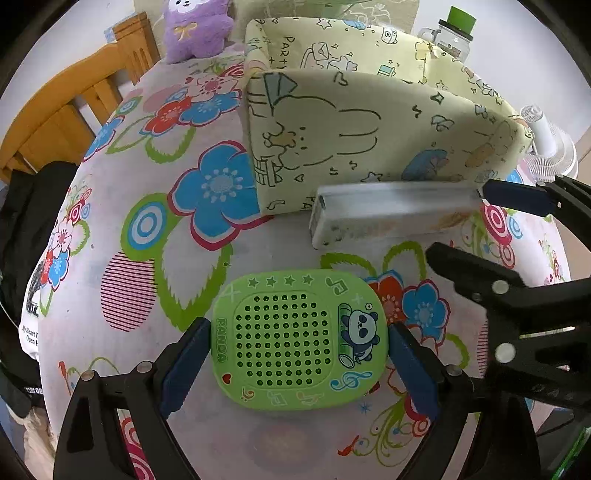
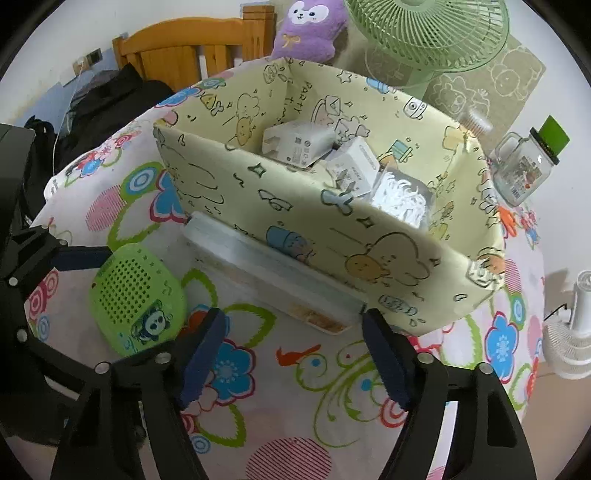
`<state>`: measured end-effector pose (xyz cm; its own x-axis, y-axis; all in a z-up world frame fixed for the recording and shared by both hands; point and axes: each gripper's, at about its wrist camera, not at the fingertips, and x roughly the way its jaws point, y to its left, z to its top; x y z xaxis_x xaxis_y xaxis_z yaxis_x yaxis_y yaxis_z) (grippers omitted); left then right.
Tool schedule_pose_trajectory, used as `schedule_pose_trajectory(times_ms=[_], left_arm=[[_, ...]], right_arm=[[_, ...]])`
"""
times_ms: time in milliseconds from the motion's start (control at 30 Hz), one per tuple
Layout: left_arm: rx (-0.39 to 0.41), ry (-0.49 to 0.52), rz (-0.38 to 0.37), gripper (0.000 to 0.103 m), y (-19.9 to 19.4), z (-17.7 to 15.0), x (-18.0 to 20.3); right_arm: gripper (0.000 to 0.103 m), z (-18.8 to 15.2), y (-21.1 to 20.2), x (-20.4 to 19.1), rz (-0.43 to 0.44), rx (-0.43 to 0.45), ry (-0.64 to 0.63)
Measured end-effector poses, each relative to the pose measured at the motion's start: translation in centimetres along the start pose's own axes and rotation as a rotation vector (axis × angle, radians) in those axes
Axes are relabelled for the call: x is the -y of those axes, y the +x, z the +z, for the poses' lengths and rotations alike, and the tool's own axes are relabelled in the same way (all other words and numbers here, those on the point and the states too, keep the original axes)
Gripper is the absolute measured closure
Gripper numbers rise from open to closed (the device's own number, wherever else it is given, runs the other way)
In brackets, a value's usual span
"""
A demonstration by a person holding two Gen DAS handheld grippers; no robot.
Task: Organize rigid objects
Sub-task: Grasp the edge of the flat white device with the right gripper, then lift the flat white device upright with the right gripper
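Observation:
A green panda case (image 1: 299, 339) with a perforated face sits between the blue pads of my left gripper (image 1: 299, 328), and both pads press its sides. The right wrist view shows this case (image 2: 136, 295) low over the floral tablecloth. A long translucent box (image 1: 391, 206) lies against the front wall of the yellow cartoon-print basket (image 1: 369, 122). My right gripper (image 2: 293, 321) straddles the near end of that box (image 2: 273, 273). One fingertip (image 2: 369, 317) touches its corner, and the other pad stands clear of it. Inside the basket (image 2: 295, 206) lie white chargers (image 2: 295, 144) and a clear packet (image 2: 402, 199).
A purple plush (image 2: 314, 29) and a green fan (image 2: 424, 33) stand behind the basket. A glass jar with a green lid (image 2: 524, 166) is to its right, and a small white fan (image 2: 576, 332) stands off the table's right edge. A wooden chair (image 2: 177, 48) and black bag (image 2: 103, 99) are far left.

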<state>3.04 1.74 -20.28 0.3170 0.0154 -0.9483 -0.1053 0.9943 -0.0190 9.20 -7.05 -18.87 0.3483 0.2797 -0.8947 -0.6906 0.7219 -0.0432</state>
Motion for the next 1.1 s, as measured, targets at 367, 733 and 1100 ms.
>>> schedule_pose_trajectory(times_ms=[367,733,1100], left_arm=[[-0.007,0.029,-0.011,0.008,0.3,0.7,0.2],[-0.028,0.062,-0.005,0.008,0.4,-0.1,-0.1],[-0.045,0.061,-0.012,0.008,0.7,0.4,-1.5]], right_arm=[[0.025,0.9,1.5,0.0,0.012,-0.023,-0.019],[0.066,0.5,2.1,-3.0,0.149,-0.119,-0.186],[0.067,2.4,3.8,-5.1,0.183,-0.122,-0.273]])
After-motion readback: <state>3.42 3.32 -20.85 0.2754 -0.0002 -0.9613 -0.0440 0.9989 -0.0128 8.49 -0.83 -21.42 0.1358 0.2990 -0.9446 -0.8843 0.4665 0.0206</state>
